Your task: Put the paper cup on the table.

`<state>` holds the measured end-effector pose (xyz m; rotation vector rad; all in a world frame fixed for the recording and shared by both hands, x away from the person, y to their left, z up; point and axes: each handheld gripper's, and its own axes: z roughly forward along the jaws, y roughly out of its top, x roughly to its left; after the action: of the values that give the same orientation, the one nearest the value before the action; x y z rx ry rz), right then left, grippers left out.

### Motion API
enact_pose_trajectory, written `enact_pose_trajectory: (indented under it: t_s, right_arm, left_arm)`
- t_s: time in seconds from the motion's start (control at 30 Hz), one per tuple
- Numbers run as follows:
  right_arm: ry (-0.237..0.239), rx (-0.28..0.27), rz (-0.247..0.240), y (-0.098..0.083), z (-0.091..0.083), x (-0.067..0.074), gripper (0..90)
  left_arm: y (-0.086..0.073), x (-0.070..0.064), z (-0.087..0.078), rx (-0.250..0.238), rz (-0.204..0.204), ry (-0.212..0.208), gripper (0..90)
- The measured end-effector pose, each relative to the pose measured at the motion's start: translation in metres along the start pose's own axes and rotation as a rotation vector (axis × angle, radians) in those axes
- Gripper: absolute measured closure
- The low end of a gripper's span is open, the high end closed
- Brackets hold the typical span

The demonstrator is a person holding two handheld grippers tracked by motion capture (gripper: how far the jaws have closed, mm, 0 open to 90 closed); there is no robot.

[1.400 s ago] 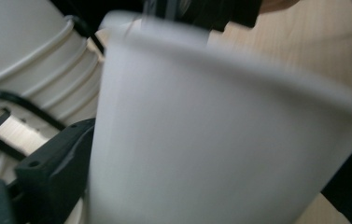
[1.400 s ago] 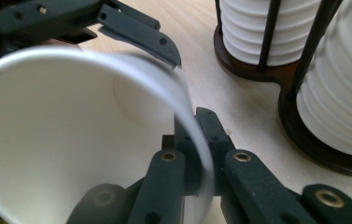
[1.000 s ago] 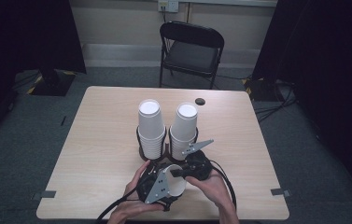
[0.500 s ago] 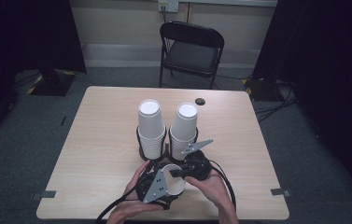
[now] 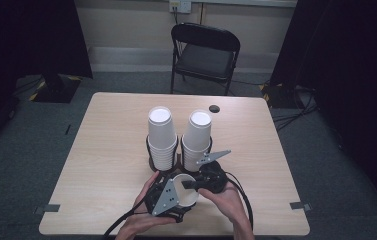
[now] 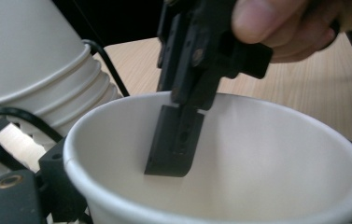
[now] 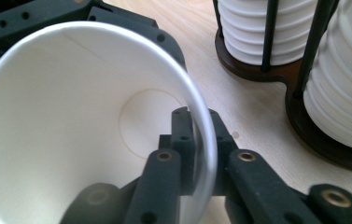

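Right gripper (image 7: 196, 154), held low near the front edge of the table (image 5: 101, 150), pinches the rim of a single white paper cup (image 7: 71, 107): one black jaw sits inside the cup wall and the other outside, and its jaws have just been easing apart slightly while the rim remains between them. Left gripper (image 5: 176, 200) sits just beside it, on the cup's far side, cradling the cup body between its jaws; those jaws have just been closing in around the cup. In the left gripper view, the cup (image 6: 239, 158) opens upward with the right gripper's inner jaw hanging down inside it.

Beyond the grippers, close by, stands a dark wire cup holder (image 7: 276, 74) carrying two tall stacks of white cups (image 5: 162, 135) side by side. Farther off on the table lies a small dark round object (image 5: 214, 108), and past the table stands a black folding chair (image 5: 203, 55).

Likely risks from here: the thin rim may crease or tear if the right gripper's pinch twists. If that pinch loosens before the left gripper has a firm hold, the cup could slip and roll off the near edge. Too hard a squeeze from the left gripper would crush the soft wall. Any swing toward the holder could knock the stacks over.
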<state>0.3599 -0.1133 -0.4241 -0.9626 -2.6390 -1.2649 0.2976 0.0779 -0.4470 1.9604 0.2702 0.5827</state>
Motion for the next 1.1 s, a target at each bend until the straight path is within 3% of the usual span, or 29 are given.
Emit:
enact_pose_trajectory:
  t_s: [0.1, 0.17, 0.23, 0.43, 0.7, 0.8, 0.9, 1.1]
  right_arm:
    - [-0.003, -0.005, 0.008, -0.001, 0.000, -0.002, 81.2]
    - [-0.008, -0.019, 0.019, -0.003, 0.000, -0.004, 79.1]
    - [-0.009, -0.036, 0.024, -0.006, -0.002, -0.005, 77.6]
    - [-0.012, -0.080, 0.026, -0.007, -0.006, -0.007, 71.9]
    - [-0.003, -0.191, 0.034, -0.009, -0.009, -0.007, 63.9]
    - [-0.005, -0.271, 0.036, -0.012, -0.012, -0.006, 60.1]
    - [-0.008, -0.308, 0.037, -0.013, -0.015, -0.005, 55.5]
    - [-0.026, -0.414, 0.023, -0.019, -0.022, -0.004, 48.5]
  left_arm:
    - [-0.001, 0.000, 0.002, 0.004, -0.013, 0.000, 10.2]
    - [-0.002, 0.002, 0.002, 0.029, 0.003, 0.003, 10.1]
    - [-0.002, 0.001, 0.003, 0.005, -0.033, 0.006, 10.1]
    - [-0.002, 0.006, 0.002, 0.001, -0.066, 0.021, 10.0]
    - [-0.009, 0.017, 0.001, 0.013, -0.158, 0.065, 10.0]
    - [-0.014, 0.022, -0.007, -0.008, -0.204, 0.078, 10.1]
    - [-0.015, 0.026, -0.010, -0.008, -0.210, 0.090, 10.0]
    - [-0.020, 0.035, -0.019, -0.042, -0.269, 0.118, 9.9]
